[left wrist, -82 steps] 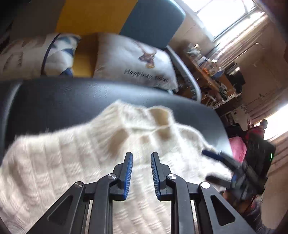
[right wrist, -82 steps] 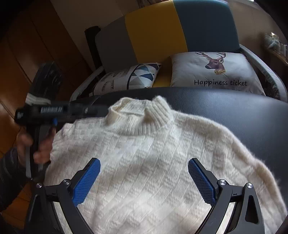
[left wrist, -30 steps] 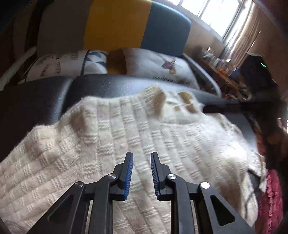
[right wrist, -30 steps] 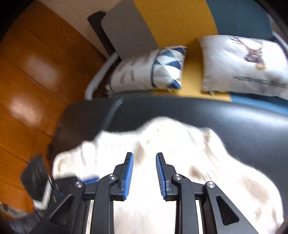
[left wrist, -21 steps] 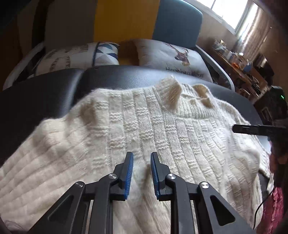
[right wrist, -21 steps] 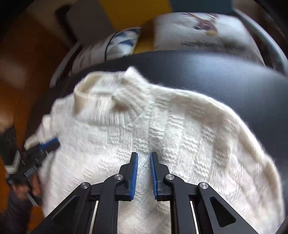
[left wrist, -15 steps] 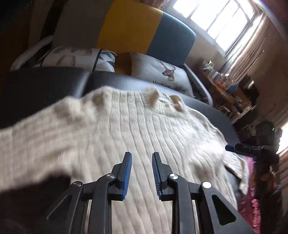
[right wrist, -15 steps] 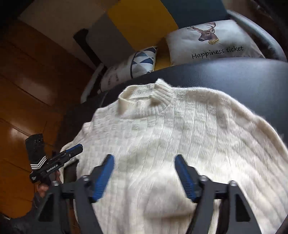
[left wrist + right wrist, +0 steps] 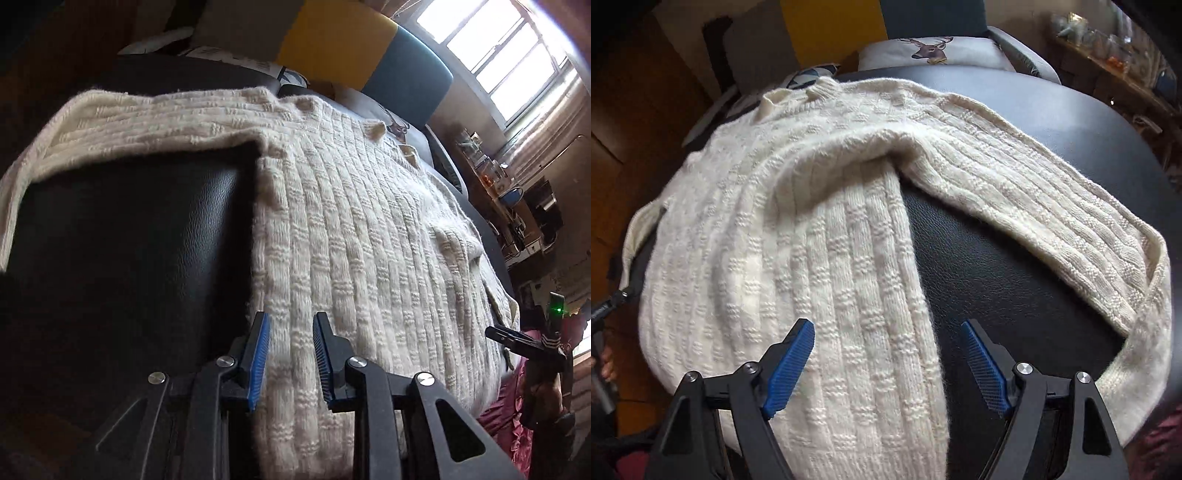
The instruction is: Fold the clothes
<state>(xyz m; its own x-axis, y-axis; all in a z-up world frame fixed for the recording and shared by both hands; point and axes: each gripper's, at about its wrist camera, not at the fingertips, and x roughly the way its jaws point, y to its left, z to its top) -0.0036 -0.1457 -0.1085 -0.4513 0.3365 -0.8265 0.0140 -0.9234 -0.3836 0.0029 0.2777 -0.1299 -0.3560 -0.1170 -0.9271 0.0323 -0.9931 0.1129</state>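
A cream knitted sweater (image 9: pixel 369 240) lies spread flat on a black leather surface (image 9: pixel 129 240), its collar (image 9: pixel 376 129) at the far end. One sleeve (image 9: pixel 129 122) stretches off to the left. My left gripper (image 9: pixel 290 350) hovers over the sweater's left side edge; its jaws are opening, a narrow gap apart, and the pads press on nothing. In the right wrist view the sweater (image 9: pixel 775 221) fills the left and its other sleeve (image 9: pixel 1034 206) bends down the right. My right gripper (image 9: pixel 886 332) stands wide open over the body's right edge, where it meets the bare leather (image 9: pixel 997 277).
Behind the surface stands a sofa with a yellow and teal back (image 9: pixel 332 37) and a deer cushion (image 9: pixel 931 48). A cluttered shelf (image 9: pixel 498 177) and bright window (image 9: pixel 498 48) lie to the right. Wooden floor (image 9: pixel 628 110) is at the left, red cloth (image 9: pixel 506 406) by the near right corner.
Both grippers have swung outward from the sweater's middle to its side edges. The right gripper has gone from shut to wide open. The left gripper's gap has widened slightly.
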